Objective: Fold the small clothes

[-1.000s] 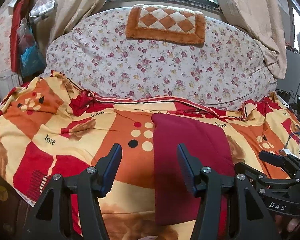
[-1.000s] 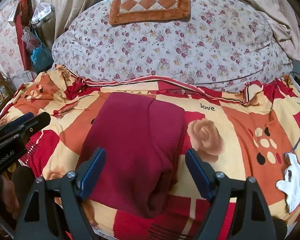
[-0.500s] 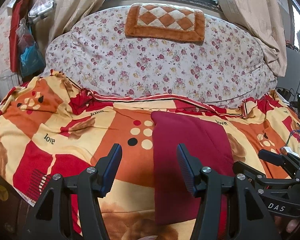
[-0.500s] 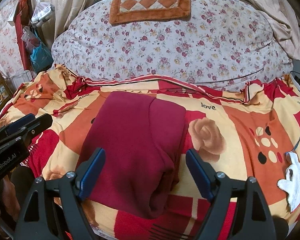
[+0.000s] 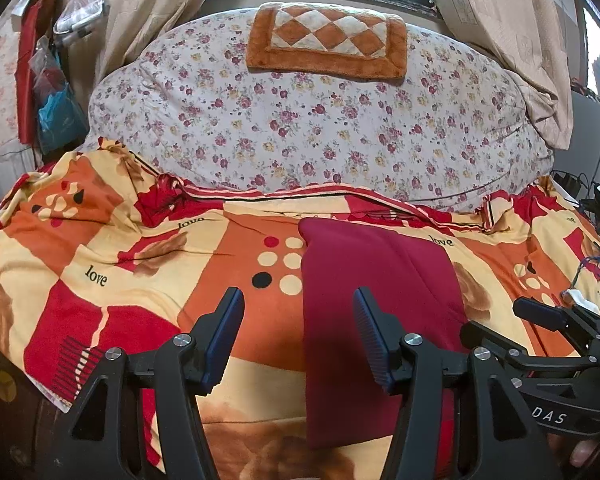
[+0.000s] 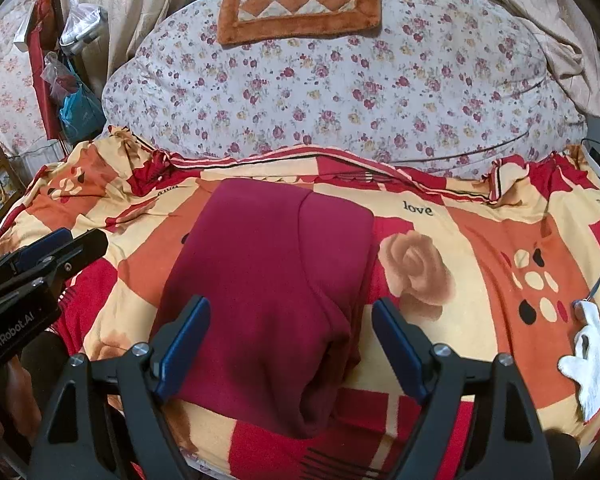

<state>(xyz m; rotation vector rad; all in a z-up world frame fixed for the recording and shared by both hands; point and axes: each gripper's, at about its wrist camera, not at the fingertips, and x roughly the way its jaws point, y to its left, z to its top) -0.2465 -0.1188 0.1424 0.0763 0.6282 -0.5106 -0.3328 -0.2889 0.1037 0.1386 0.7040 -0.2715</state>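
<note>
Patterned blanket is soft and rumpled, so a low pinch could drag it up with the cloth and spoil the fold. Maroon garment lies mid-blanket, folded to a neat rectangle, thick right edge. Left gripper and right gripper hover, jaws released, empty.

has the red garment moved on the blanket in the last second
No. The red garment lies the same beside the rose print.
</note>
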